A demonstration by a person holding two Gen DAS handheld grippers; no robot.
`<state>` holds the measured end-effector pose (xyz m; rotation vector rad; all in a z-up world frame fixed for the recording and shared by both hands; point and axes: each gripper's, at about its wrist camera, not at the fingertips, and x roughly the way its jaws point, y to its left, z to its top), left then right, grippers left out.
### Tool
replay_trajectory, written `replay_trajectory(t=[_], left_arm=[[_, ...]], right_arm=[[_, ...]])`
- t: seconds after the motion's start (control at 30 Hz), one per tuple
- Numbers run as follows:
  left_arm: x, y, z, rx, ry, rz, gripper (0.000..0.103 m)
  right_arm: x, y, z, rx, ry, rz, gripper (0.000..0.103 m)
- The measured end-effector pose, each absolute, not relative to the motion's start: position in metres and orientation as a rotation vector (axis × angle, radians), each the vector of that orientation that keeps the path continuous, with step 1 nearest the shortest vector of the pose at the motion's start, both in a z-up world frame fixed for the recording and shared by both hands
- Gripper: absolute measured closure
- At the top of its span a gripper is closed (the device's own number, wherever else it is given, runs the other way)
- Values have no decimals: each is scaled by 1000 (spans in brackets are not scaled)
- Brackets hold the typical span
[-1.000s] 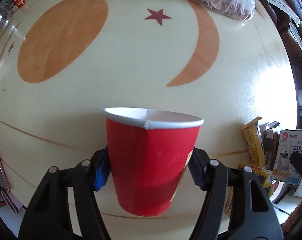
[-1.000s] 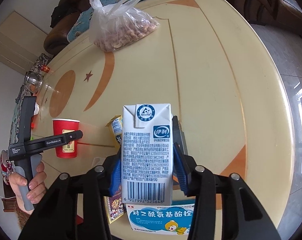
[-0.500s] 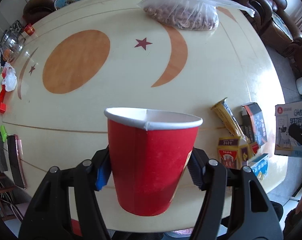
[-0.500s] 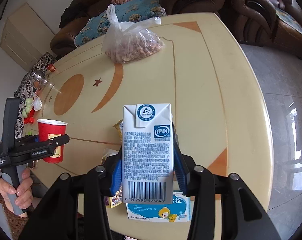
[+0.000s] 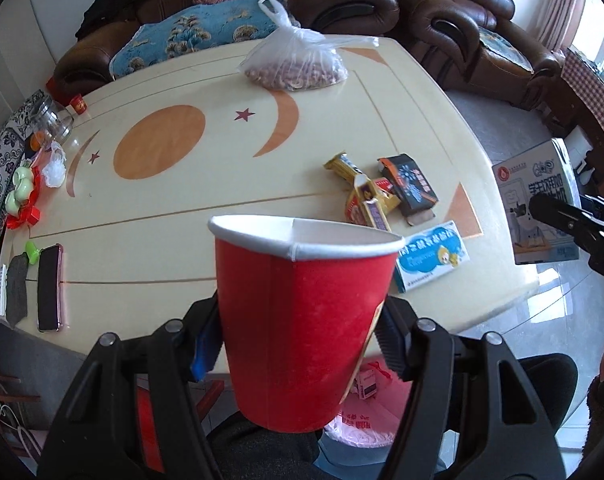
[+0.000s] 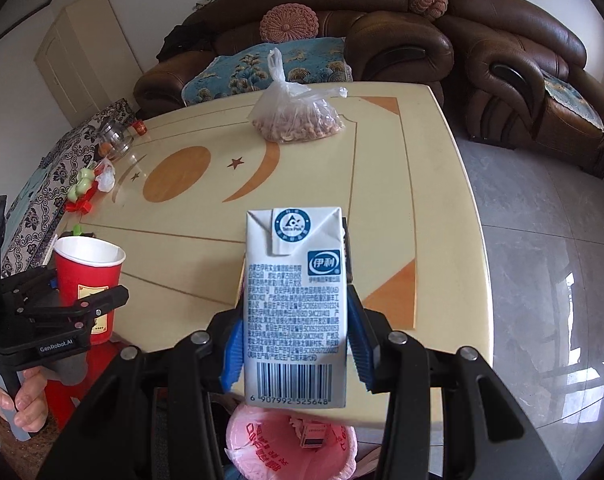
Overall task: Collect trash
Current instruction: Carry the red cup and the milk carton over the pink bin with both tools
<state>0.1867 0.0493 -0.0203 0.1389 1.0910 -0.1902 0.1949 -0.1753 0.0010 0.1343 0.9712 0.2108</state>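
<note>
Mostly hidden: lower wall and base of the cup, cut off behind the left gripper in the left wrist view; pads clamped on both sides of the cup, held upright off the bench. Cup interior white, bottom out of sight, contents impossible to tell. Same cup seen from the right wrist view at far left, rim up, half covered by the black gripper frame; a hand on the handle below, cropped by the picture edge.

Right gripper clamped on a milk carton, blue pads pressed to its two narrow sides, barcode end toward the camera, carton upright. Carton blocking the near part of the bench, so the wrappers lying there not visible in that view.

Below both grippers, a bin lined with a pink bag, only partly seen under the carton and the fingers; a small box inside, other contents unclear.

On the bench, well apart from the cup: a knotted plastic bag of nuts at the far edge; a cluster of snack wrappers, a dark box and a blue-and-white box near the right edge; a phone at the left edge. Print on the boxes too small to read.
</note>
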Motion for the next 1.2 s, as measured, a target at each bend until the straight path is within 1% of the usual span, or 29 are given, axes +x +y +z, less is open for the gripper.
replay_trajectory(t=[0.27,0.5,0.83,1.2], left_arm=[[114,24,-20,187,1021,-265,40],[75,12,-33,204,1008,-307,40],[47,-3,-84,242,1070,-357,40],[43,-12,-148,247,1203,-383,40]], right_arm=[[115,-166,9,95,934,228,60],[68,-155,3,64,923,235,60],[35,-152,-26,69,935,217,60],[24,-157,-86,70,1002,159,60]])
